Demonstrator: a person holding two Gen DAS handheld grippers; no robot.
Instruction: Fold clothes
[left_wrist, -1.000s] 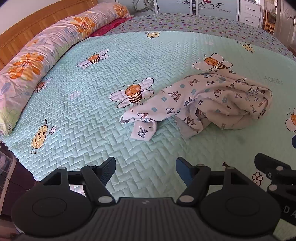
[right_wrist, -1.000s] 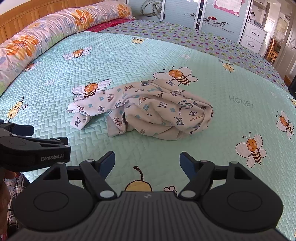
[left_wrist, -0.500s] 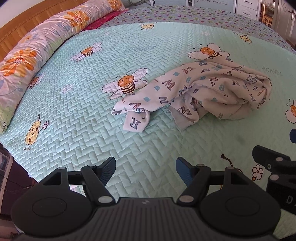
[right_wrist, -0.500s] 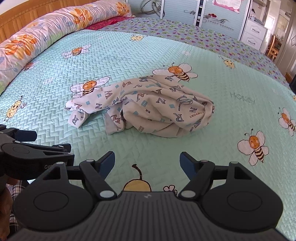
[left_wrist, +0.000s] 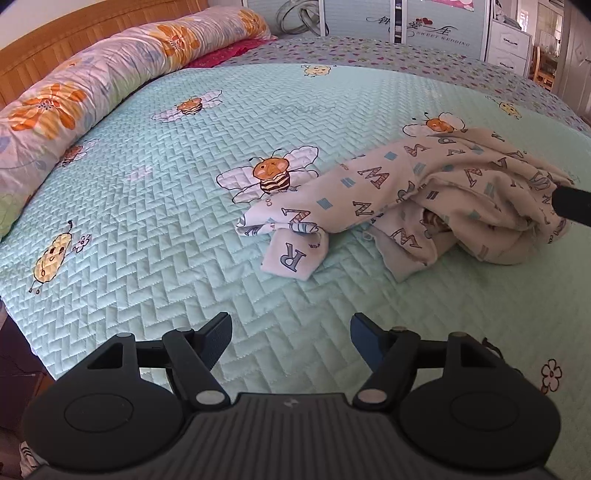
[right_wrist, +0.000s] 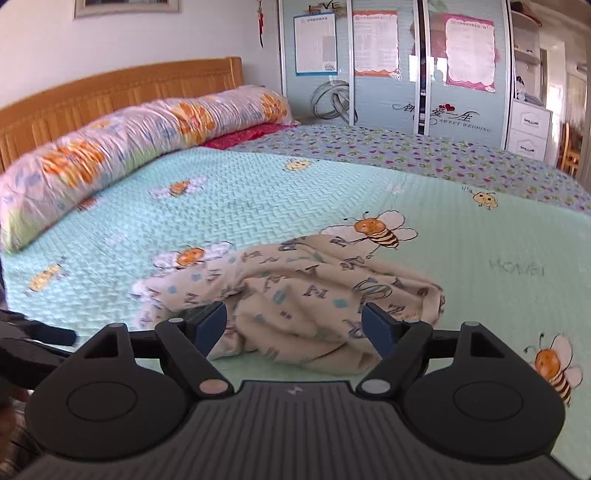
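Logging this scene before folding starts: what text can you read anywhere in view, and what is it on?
"SWEET WEDDING": on the pale blue sliding wardrobe door.
"LOVE": decoration at the wardrobe top.
"R", "W", "Z", "N": printed letters on the crumpled cream alphabet-print garment.
"HONEY": stitched faintly into the mint green quilted bee bedspread.
Pink and white posters on the wardrobe: too small to read.
Drawer labels on the white cabinet: blurred.

right gripper (right_wrist: 293, 325) hovering low, jaws spread wide, nothing between them | crumpled letter-print garment (right_wrist: 314, 295) lying bunched on the bee-print quilt (right_wrist: 258, 206), just ahead of the fingertips | long floral bolster (right_wrist: 122, 147) resting along the wooden headboard (right_wrist: 110, 92) | left gripper (right_wrist: 33, 347) showing at the left edge
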